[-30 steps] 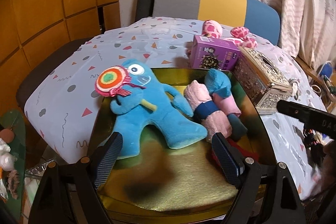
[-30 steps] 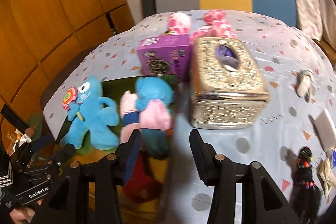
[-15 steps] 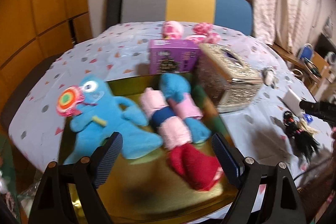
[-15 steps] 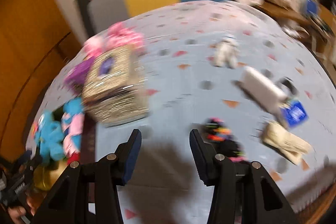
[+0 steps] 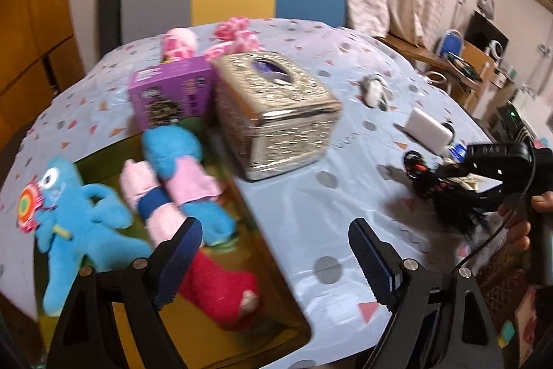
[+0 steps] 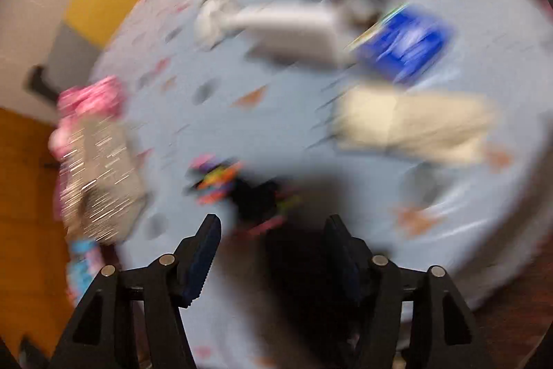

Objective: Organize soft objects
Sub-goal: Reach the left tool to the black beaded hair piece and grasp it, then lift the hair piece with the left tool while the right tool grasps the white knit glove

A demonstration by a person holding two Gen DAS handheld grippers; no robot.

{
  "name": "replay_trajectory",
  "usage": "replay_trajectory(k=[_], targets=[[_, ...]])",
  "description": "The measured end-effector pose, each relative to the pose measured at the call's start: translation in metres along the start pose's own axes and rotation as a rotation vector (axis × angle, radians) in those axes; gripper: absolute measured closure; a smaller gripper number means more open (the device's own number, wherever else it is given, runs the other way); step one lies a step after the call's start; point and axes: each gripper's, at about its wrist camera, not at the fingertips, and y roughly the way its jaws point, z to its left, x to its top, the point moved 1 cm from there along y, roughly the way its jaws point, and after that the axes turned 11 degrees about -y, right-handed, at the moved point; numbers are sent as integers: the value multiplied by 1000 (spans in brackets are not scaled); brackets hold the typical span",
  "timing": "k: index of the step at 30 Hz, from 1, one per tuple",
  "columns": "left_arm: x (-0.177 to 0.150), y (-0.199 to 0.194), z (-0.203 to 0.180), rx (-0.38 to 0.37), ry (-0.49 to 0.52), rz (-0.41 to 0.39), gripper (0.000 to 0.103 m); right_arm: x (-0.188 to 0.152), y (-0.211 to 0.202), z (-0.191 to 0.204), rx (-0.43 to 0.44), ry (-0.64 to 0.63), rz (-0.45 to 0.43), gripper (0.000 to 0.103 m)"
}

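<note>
A gold tray [image 5: 276,338] holds a blue plush monster [image 5: 79,223], a pink and blue plush [image 5: 179,182] and a red soft roll [image 5: 217,293]. My left gripper [image 5: 273,251] hangs open and empty over the tray's right edge. A black tasselled toy with coloured beads [image 6: 242,192] lies on the blue tablecloth [image 5: 304,196] just ahead of my right gripper [image 6: 273,248]. Its jaws are opening and nothing is pressed between them. In the left wrist view that toy [image 5: 446,206] sits under the right gripper's frame, at the right. The right wrist view is heavily blurred.
A silver tissue box [image 5: 276,113] and a purple carton [image 5: 172,95] stand behind the tray, with pink soft items [image 5: 238,33] further back. A white box [image 6: 293,30], a blue packet [image 6: 404,47] and a beige soft piece [image 6: 414,123] lie beyond the black toy. A person's hand [image 5: 518,230] is at the right.
The left view has swung right, away from the tray's middle. My right gripper has rolled and swept from the tray across the table to the black toy, and its jaws stand wider.
</note>
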Motion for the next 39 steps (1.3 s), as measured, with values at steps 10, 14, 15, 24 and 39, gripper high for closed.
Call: replay_trajectory(k=[10,14,15,24,39], targets=[[17,22,-58,-93,93,34,16,14,-48,9,32,-71,-190,38],[20,32,-93,-112,229,10,16,21,-69,-8,-112,-83,-283,38],[20,36,-103,-113,273,3,16,21,-71,-9,-118,-93,-292,38],[23,102,-162,-159,559,85,16,14,-76,-21,-60,-128,-340,38],[15,186,-190,-197,534,245,64,20,-71,-37,83,-32,-336,38]])
